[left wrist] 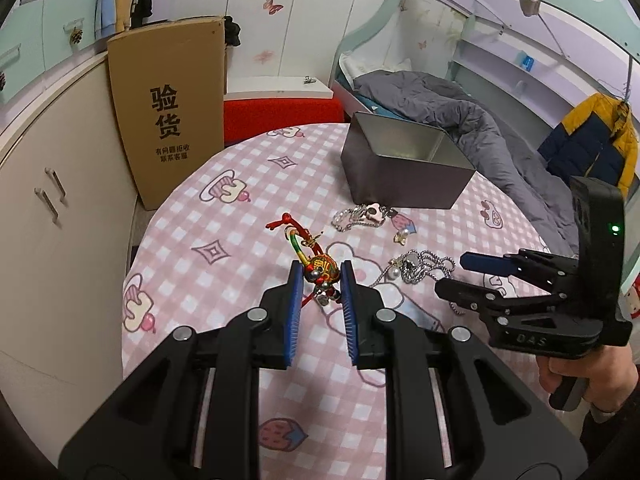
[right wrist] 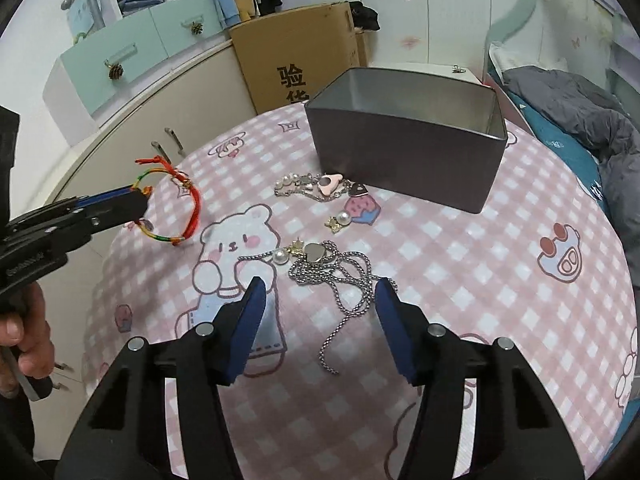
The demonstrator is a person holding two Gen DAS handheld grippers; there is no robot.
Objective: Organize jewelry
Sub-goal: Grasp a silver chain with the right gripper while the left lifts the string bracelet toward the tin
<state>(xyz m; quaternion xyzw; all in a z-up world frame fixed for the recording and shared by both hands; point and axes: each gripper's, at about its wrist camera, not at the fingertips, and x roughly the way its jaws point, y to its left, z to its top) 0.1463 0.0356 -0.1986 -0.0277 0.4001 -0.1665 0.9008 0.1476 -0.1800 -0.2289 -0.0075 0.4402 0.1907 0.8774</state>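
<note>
Right now the left gripper [left wrist: 320,280] is pinching the red bracelet [right wrist: 176,208] by its charm, jaws nearly closed, carrying it above the table [right wrist: 480,280] toward the tin [right wrist: 404,152] at twelve o'clock. The loop is dangling freely, so it could be snagging on the tin's rim or slipping out. The right gripper [right wrist: 320,308] is hovering half open over the silver chain [right wrist: 340,280], gripping nothing; closing on one strand risks dragging the tangle. Counting: one bracelet, one chain, one pearl cluster [right wrist: 316,186] by the tin, one loose pearl charm [right wrist: 340,220], one tin.
</note>
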